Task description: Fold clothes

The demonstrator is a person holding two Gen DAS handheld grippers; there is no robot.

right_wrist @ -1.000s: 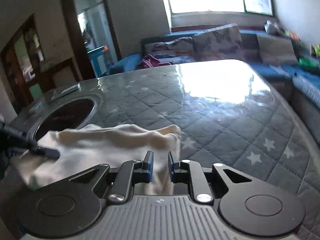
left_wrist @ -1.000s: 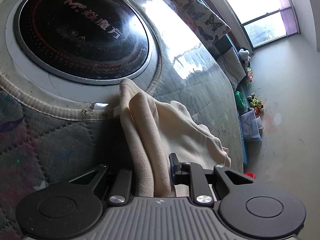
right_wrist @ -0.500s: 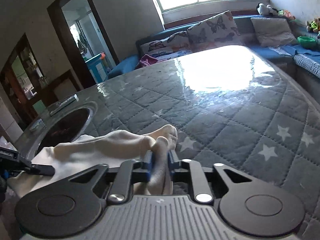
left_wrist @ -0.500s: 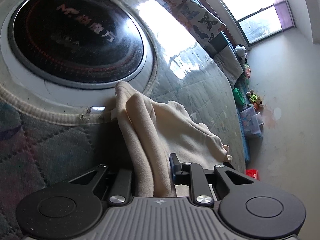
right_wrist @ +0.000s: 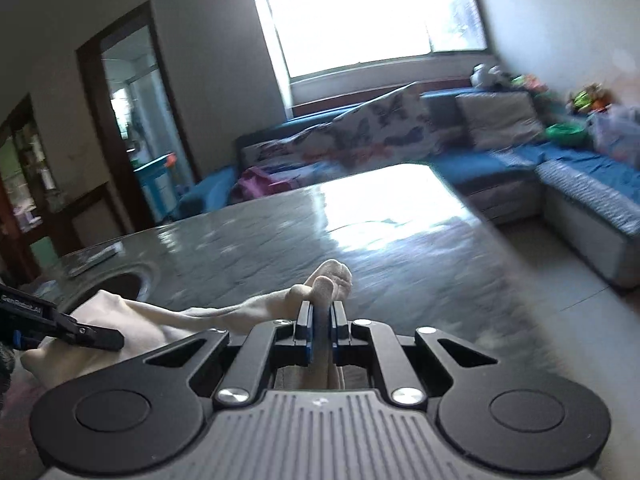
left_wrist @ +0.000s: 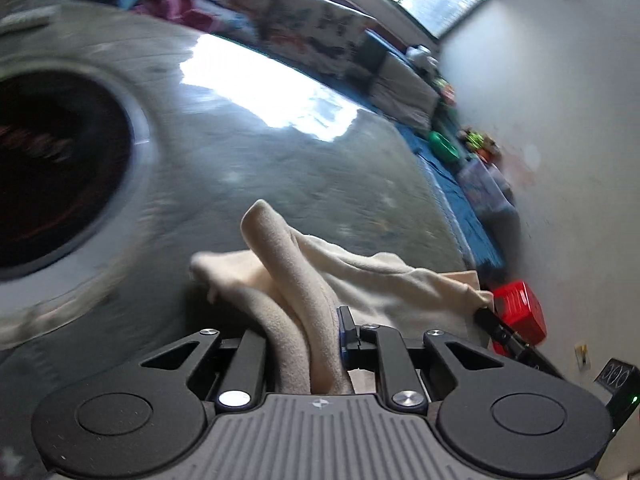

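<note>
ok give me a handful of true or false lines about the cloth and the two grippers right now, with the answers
1. The left gripper has a thick fold of the cream cloth between its fingers. True.
2. The right gripper is open and holds nothing. False: it is shut on a bunched edge of the cream cloth.
3. The cloth is dark blue. False: it is cream; the sofa behind is blue.
4. A round dark cooktop is set into the quilted table cover to the left of the cloth in the left wrist view. True.
5. Both grippers hold the same cloth. True: it stretches between them.
</note>
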